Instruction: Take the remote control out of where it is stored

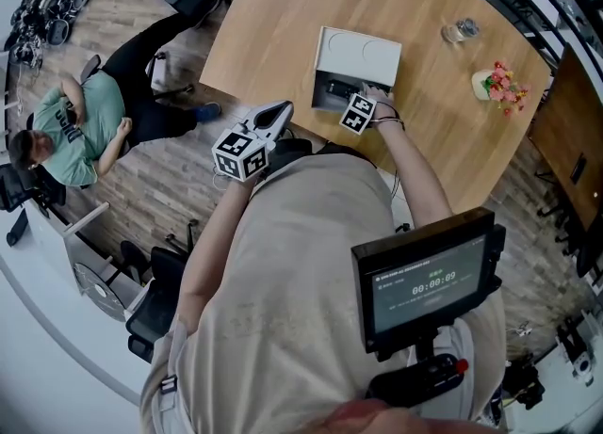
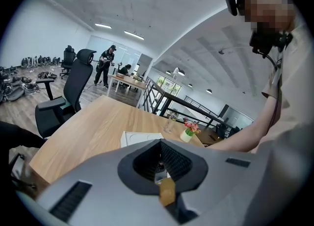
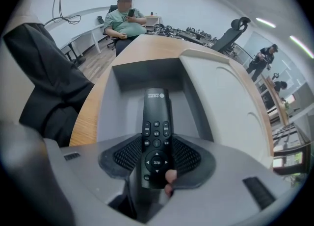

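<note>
Head view hides most of the remote control (image 1: 336, 91). Only a dark sliver shows in the open compartment of the white box (image 1: 363, 51), under the marker cube of the right gripper (image 1: 367, 101). The right gripper view shows it plainly: a slim black matte bar with small round buttons and a ring pad, lying lengthwise in the box's smooth grey-white tray. The ribbed dark jaws press both its long sides, and its near end is cut off behind them. The box's top is flat with rounded corners and two shallow round recesses. The box sits on the wood-grain desk (image 1: 283, 18). The left gripper (image 1: 276, 118) hangs off the box's near-left corner, its jaws drawn together on nothing.
</note>
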{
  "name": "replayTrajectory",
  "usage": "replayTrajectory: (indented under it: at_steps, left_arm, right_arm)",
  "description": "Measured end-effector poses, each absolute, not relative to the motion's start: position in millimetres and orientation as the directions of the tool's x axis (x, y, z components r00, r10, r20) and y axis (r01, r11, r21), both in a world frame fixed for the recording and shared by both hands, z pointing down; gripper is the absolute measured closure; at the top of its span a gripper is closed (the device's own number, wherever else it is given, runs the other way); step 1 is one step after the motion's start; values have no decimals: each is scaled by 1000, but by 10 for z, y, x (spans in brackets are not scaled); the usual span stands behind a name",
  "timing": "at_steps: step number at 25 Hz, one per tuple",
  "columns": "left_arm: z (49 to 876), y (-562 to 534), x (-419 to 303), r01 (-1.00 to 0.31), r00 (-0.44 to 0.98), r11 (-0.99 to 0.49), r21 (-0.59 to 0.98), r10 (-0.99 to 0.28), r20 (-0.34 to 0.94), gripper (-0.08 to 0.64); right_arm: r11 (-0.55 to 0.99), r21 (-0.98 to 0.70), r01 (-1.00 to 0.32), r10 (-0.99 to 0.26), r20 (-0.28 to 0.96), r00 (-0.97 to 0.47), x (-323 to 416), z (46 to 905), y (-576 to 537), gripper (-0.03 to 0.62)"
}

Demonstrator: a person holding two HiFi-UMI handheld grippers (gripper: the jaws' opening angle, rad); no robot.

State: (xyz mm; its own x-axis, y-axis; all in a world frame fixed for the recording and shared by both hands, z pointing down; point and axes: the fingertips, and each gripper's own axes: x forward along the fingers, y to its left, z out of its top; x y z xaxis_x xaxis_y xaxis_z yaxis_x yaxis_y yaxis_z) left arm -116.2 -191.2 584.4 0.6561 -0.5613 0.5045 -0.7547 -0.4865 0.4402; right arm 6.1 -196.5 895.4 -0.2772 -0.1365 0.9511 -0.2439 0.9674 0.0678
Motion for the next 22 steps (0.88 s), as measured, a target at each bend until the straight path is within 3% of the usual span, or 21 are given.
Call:
replayTrajectory:
  at_steps: [13,22]
  left_arm:
    - [5758,-1727,-1097,-731,682,-518,443,-551,481,554]
    - [5643,-1683,-758,-673,738,-589,448,-493,460,555]
  right_arm:
    - [919,146,-366,-283,892,-353,62,8267,-1905,402]
    - [800,79,-595,-416,787,-455,192,7470,-1963,403]
